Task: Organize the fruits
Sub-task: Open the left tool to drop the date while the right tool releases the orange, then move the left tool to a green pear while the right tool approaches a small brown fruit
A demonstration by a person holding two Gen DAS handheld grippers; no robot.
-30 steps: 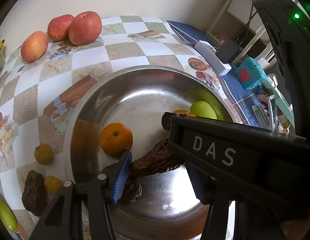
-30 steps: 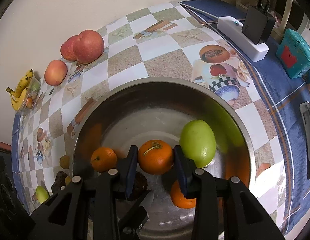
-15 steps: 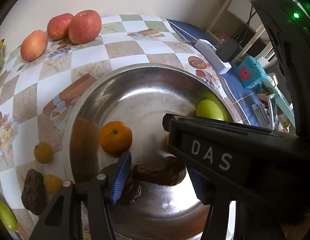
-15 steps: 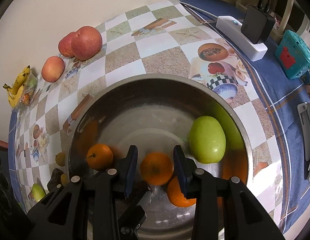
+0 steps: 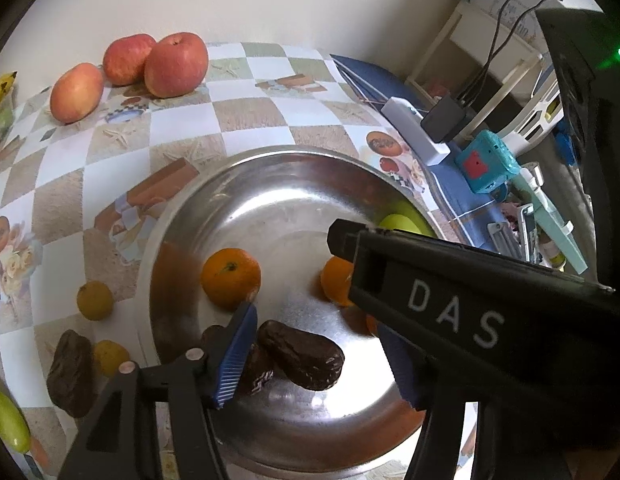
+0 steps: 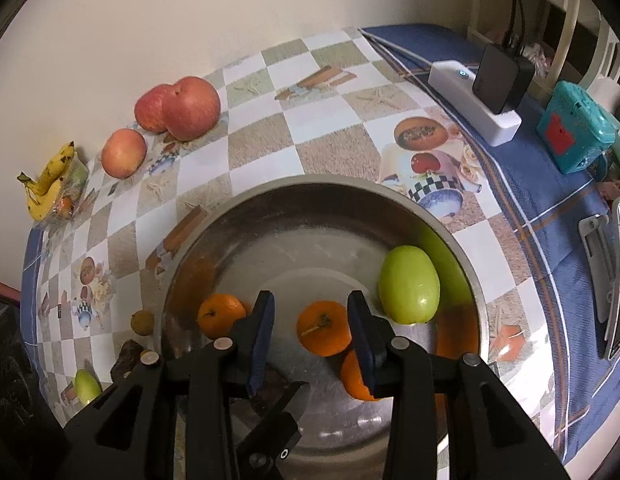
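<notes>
Both sets of fingers are held over the steel bowl (image 6: 462, 256), and nothing is gripped by either; the right gripper (image 6: 310, 332) is spread wide, and the orange (image 6: 324, 328) that was clamped between its fingers a second ago is now seen lying loose on the bowl floor, just ahead of the tips; a second orange (image 6: 352, 376) is tucked just behind it, partly hidden by the right-hand finger, and the green fruit (image 6: 409, 285) rests ahead and to the right, against the bowl wall.

The left gripper (image 5: 322, 360) is likewise spread wide; the dark brown fruit (image 5: 299, 354) it carried a second ago is now settled on the bowl floor between its fingers, touched by neither; another dark piece (image 5: 257, 372) lies against the left-hand finger, and a third orange (image 5: 231, 276) sits just ahead of that fingertip.

Two drops are judged complete, so the bowl's count has grown; more is left outside: the red apples (image 6: 177, 108) far ahead, the bananas (image 6: 45, 184) well to the left, and the small yellow fruits (image 5: 94, 300) and a dark fruit (image 5: 69, 372) on the table (image 5: 249, 116) just left of the bowl; another fetch is probably called for next.
</notes>
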